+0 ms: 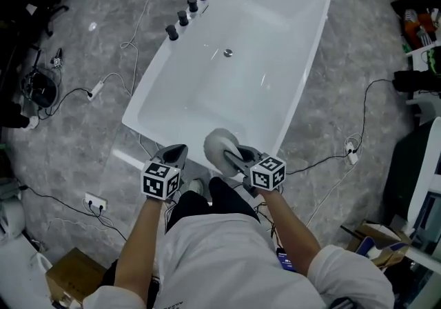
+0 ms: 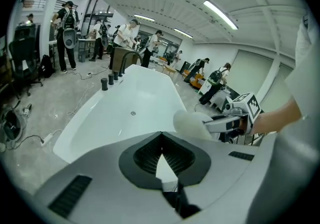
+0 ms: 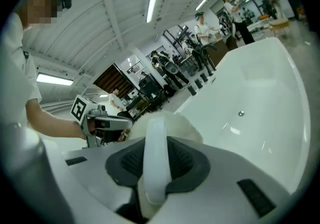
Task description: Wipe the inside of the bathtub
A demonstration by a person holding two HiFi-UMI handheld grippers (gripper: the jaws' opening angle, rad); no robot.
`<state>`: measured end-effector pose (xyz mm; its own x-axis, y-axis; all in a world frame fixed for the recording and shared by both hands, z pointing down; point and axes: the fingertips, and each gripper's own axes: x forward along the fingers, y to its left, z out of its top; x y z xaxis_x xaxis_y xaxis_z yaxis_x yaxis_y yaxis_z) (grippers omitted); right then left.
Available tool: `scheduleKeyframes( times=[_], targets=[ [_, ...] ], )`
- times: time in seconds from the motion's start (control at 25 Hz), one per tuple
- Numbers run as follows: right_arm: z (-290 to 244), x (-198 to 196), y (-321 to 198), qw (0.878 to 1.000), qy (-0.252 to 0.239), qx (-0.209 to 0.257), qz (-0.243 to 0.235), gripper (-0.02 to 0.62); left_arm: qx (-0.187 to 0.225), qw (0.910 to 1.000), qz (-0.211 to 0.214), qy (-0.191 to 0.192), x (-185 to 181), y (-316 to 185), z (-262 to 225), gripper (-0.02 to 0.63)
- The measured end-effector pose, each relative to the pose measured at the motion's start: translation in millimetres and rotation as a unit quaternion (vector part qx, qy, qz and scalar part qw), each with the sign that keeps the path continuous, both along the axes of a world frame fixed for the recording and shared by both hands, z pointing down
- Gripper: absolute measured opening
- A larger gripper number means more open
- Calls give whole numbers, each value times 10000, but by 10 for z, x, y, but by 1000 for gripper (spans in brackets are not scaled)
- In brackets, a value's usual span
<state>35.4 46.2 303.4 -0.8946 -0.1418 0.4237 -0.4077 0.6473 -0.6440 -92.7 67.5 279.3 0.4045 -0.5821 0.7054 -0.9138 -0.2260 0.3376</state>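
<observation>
Clamping a white fluffy pad (image 1: 218, 142) by its strap, the right gripper (image 1: 233, 157) hangs over the near end of the white bathtub (image 1: 269, 45); the left gripper (image 1: 175, 155), just left, has its jaws together, empty.

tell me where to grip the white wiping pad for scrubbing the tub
By the flat white band across the back of the wiping pad, coming from behind, fluffy face pointing away. The band is narrow enough for the jaws; the right gripper holds it so.
</observation>
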Motion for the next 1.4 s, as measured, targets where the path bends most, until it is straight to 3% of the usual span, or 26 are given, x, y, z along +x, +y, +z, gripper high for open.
scheduleKeyframes(
  times=[0.4,0.84,1.16,1.4],
  targets=[
    [-913,201,551,9921,110,897,869,94,779,9959,388,228,78,715,-737,9],
    [-1600,479,1436,9788,106,1348,1539,95,1108,9900,721,494,130,1611,-1045,9],
    [-1772,860,1608,9654,162,1602,2051,95,1351,9842,1027,494,353,1713,-1122,9],
    [-1916,1009,1471,9615,32,1794,2081,95,1555,9835,858,346,499,1556,-1277,9]
  ],
)
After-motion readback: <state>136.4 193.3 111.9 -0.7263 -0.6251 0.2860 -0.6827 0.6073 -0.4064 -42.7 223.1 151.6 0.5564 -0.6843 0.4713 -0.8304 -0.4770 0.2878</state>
